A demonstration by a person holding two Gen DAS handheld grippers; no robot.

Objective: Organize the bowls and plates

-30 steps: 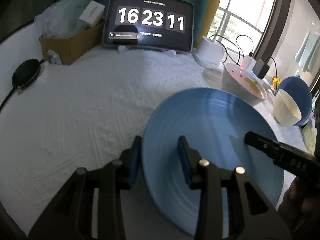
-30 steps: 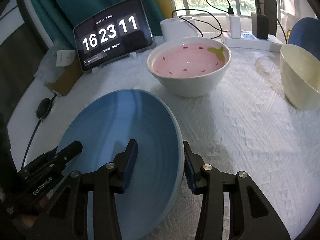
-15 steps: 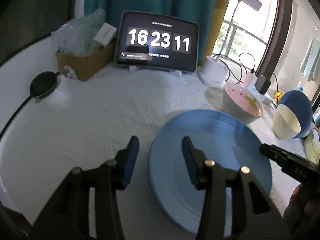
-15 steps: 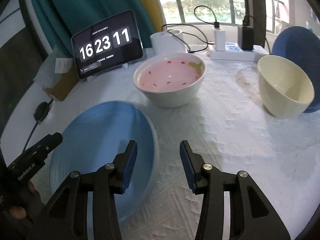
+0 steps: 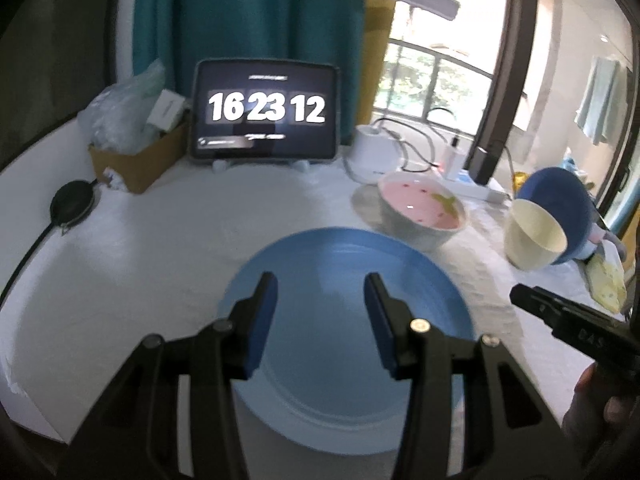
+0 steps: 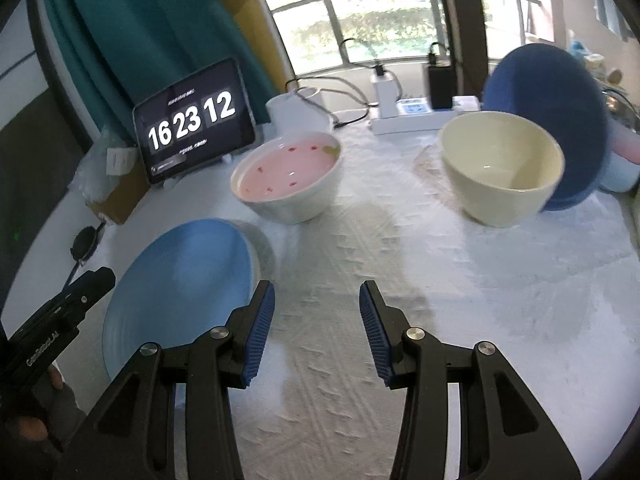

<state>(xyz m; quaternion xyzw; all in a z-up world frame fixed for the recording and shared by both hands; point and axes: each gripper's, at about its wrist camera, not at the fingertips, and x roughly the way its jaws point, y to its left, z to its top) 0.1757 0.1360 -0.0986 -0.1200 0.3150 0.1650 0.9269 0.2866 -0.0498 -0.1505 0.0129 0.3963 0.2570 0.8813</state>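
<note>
Both the left gripper [image 5: 320, 320] and right gripper [image 6: 316, 328] are hovering with fingers apart, gripping nothing, over the blue plate [image 5: 352, 280] lying on the surface [image 6: 460, 280].

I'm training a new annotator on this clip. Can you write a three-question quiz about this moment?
1. True or false: the left gripper is shut on the light blue plate.
2. Which bowl leans against the dark blue bowl: A) pink bowl, B) cream bowl?
3. How many bowls are on the table?

Key: 1. False; both it and the right gripper are open. 2. B. 3. Three.
</note>
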